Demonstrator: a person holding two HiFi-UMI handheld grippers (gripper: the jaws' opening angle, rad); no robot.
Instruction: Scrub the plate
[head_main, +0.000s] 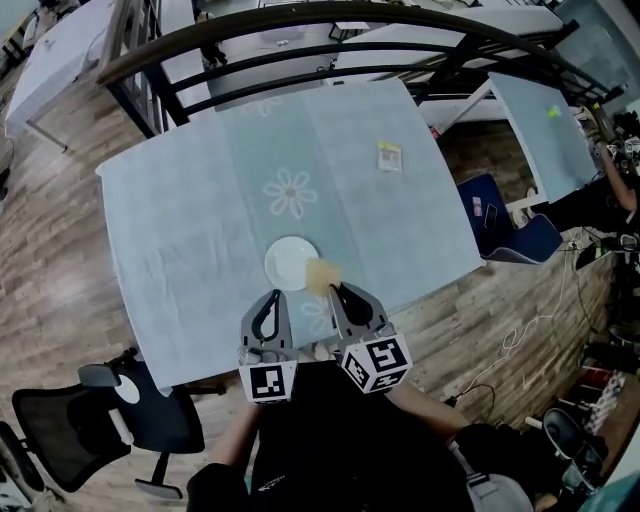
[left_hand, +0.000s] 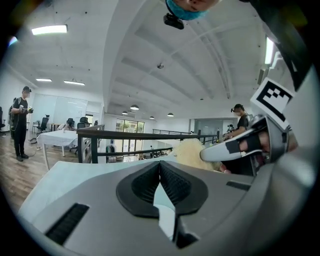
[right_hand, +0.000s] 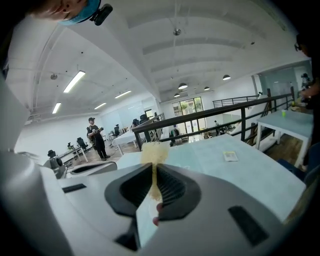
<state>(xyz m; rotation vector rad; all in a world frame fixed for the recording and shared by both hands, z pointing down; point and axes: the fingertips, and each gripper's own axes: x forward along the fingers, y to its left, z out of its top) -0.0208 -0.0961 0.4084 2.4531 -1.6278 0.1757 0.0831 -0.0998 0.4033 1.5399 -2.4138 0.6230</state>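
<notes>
**Head view with both hand-held gripper views.** The plate (head_main: 288, 262) is a white round dish. It lies flat on the cloth-covered surface (head_main: 200, 200), near the middle of the near edge, and nothing lies in it.

My right hand-held gripper (right_hand: 152, 169) has its jaws closed on a pale yellow sponge (right_hand: 154, 151). A thin squeezed strip of the sponge runs between the ribbed pads, and its fuller part stands out beyond the tips. The sponge's long axis follows the jaws and points away from me, toward the far edge of the surface. Seen from above, the free end of the sponge overlaps the plate's right rim. I cannot tell whether it touches the plate.

My left hand-held gripper (left_hand: 160, 165) has its jaws brought together at the tips, with nothing between them. It sits just beside the right one, on the near side of the plate, over the near edge of the surface.

A small flat packet (head_main: 389, 155) lies toward the far right corner of the surface, well apart from the plate.
</notes>
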